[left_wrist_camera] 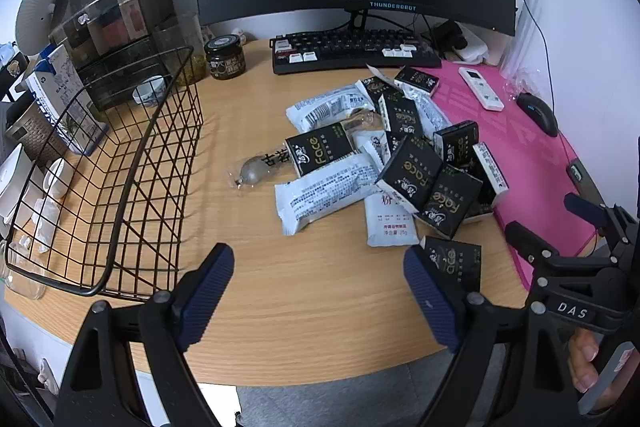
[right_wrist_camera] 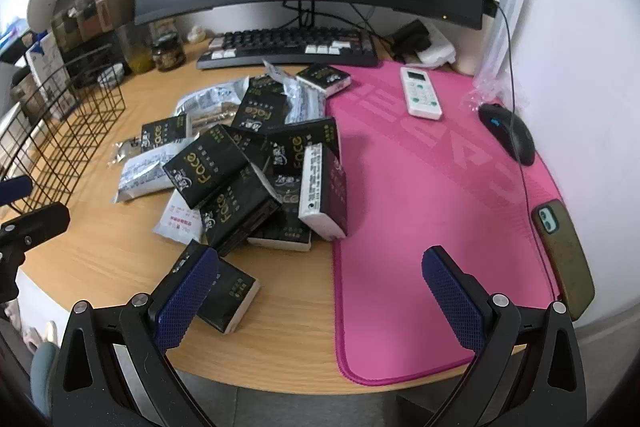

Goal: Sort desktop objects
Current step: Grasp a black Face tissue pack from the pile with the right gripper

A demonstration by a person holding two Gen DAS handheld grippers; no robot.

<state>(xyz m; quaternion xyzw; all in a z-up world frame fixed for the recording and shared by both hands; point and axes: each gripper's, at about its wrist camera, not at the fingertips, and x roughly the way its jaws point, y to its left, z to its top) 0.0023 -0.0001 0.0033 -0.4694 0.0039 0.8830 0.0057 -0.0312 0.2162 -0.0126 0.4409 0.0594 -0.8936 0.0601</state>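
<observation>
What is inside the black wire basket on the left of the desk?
Nothing shows inside the wire basket; the desk is visible through its bottom grid. No part of its inside looks covered.

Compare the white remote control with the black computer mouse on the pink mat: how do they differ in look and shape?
The remote control is white, while the mouse is black. The remote is a flat, long rectangle with a small screen and buttons; the mouse is a rounded, domed oval. A cable runs from the mouse; none shows on the remote. Both rest on the pink mat, toward its far right side.
</observation>
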